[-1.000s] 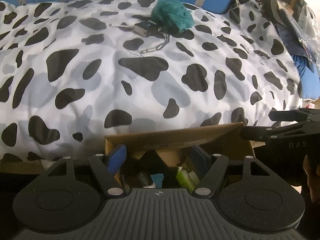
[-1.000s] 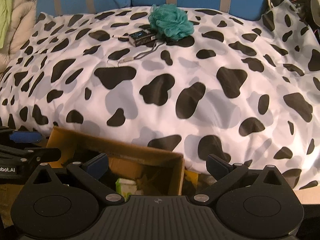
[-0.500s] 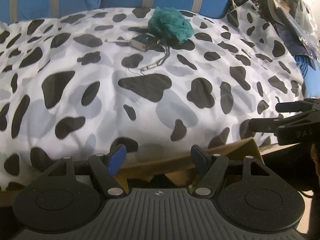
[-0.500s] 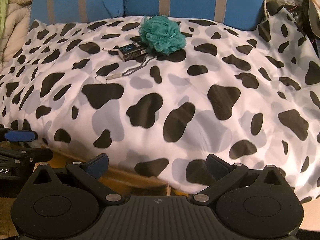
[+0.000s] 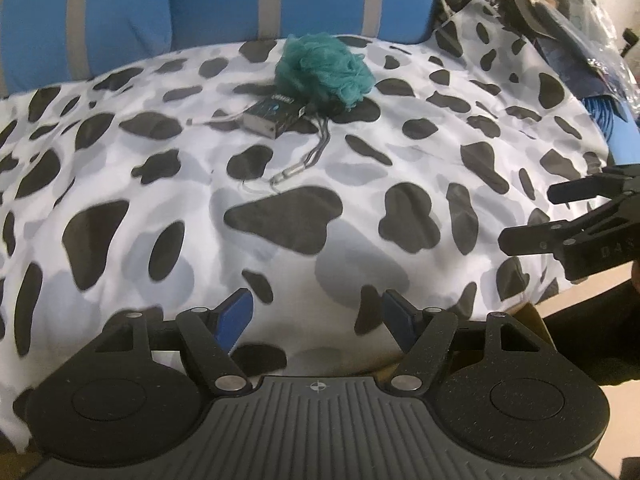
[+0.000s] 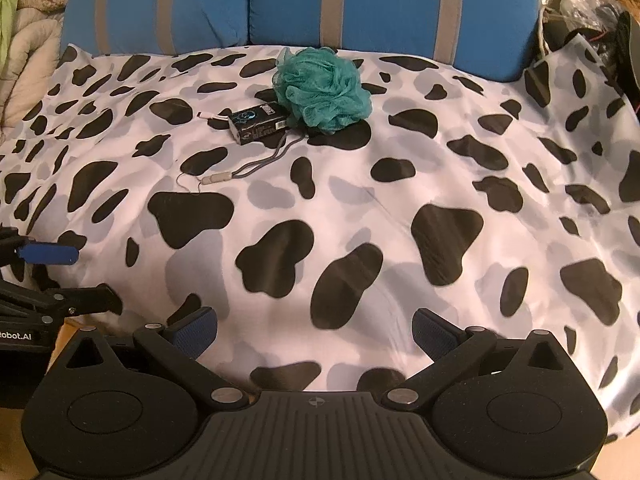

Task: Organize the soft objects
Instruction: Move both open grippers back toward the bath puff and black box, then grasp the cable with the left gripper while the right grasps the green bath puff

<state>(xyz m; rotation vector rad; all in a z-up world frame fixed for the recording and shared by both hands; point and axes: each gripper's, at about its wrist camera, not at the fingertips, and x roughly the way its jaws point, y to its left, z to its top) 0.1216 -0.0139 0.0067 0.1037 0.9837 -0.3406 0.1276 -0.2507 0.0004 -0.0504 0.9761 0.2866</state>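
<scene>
Standing by the bed, I saw both grippers held low over the near edge of the cow-print blanket [image 5: 280, 184], each with nothing between its fingers. The left gripper [image 5: 318, 312] had its jaws spread wide, the blue pads [image 5: 236, 314] well apart above the cloth. The right gripper [image 6: 316, 330] was spread wider still, and it also showed from the side at the right edge of the left wrist view [image 5: 560, 216], its two black fingers parted.

The task's soft thing, a teal mesh bath pouf [image 6: 322, 88], lay far up the blanket, near the blue cushions with grey stripes [image 6: 360, 0] along the back. It was well apart from both grippers. Just beside it, touching its near-left side, sat a small dark box [image 6: 258, 122] with printed lettering. A grey cord [image 6: 260, 164] with a pale connector ran from under the pouf down toward the middle of the blanket, and a thin white cable end [image 6: 210, 117] poked out to the left of the box.

A heap of dark clutter and wires [image 5: 560, 20] filled the far right corner, and a beige quilted cover [image 6: 28, 40] was bunched at the far left. A sliver of brown cardboard [image 5: 524, 312] showed below the blanket's edge beside the left gripper.
</scene>
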